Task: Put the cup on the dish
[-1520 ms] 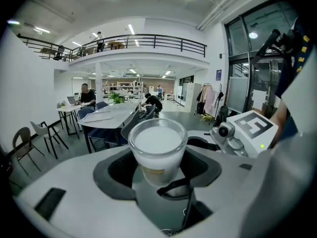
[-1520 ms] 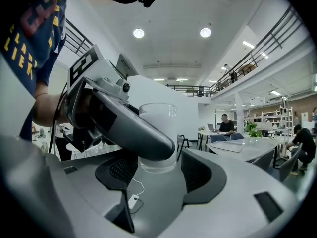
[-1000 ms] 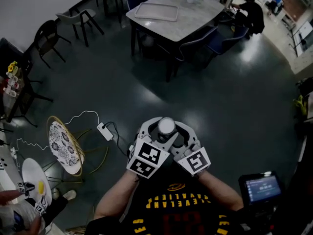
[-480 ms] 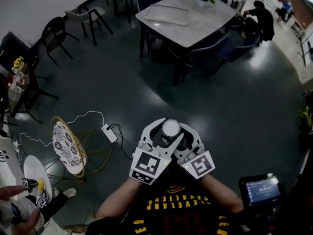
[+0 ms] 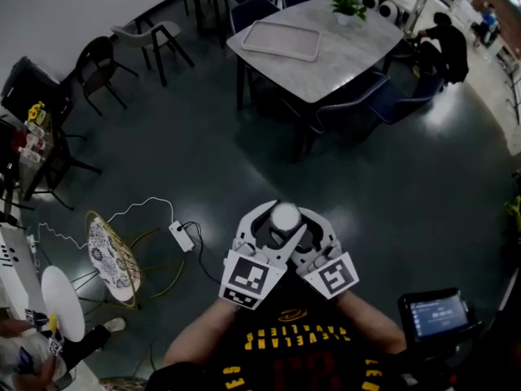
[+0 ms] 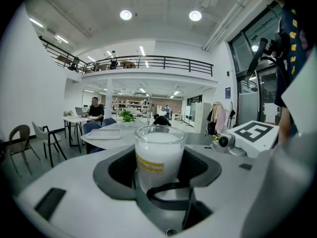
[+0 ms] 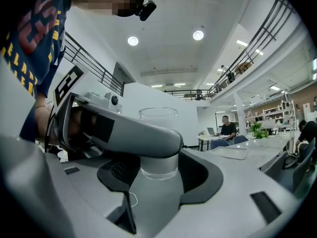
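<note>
In the left gripper view alone, the cup (image 6: 159,148) shows a label (image 6: 149,166).

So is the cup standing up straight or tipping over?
Upright. The cup stands straight, rim level on top, in both gripper views.

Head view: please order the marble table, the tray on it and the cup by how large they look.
1. marble table
2. tray
3. cup, which looks smallest although it is nearest to the camera.
</note>
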### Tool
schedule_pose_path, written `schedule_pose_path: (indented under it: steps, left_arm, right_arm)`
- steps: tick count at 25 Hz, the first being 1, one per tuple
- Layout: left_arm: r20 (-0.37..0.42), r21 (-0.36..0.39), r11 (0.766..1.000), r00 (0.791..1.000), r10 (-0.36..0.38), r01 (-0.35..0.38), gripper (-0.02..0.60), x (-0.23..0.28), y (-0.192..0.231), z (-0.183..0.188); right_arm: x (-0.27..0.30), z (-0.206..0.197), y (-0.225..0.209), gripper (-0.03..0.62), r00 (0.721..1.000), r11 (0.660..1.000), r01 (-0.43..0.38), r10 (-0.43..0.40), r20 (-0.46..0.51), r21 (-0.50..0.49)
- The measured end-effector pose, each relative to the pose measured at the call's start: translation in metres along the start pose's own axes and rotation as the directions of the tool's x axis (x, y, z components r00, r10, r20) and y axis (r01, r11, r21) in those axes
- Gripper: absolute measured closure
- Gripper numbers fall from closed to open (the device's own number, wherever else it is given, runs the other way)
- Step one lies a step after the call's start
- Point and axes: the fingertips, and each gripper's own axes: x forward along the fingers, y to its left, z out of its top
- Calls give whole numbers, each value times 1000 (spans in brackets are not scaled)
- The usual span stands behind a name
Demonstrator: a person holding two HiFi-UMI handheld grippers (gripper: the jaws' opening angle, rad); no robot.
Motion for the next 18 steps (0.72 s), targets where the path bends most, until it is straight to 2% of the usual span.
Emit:
schedule_pose_path:
  steps: [9, 18]
  left_arm:
    - [-1, -40, 997, 998, 69, -69, 319, 51, 6, 14]
    - [-25, -37, 994, 995, 101, -102, 319, 73, 7, 7]
  right_arm:
    - [1, 0, -52, 349, 998, 998, -68, 68, -13, 5]
    - [0, -11, -71, 349, 995, 995, -96, 96, -12, 14]
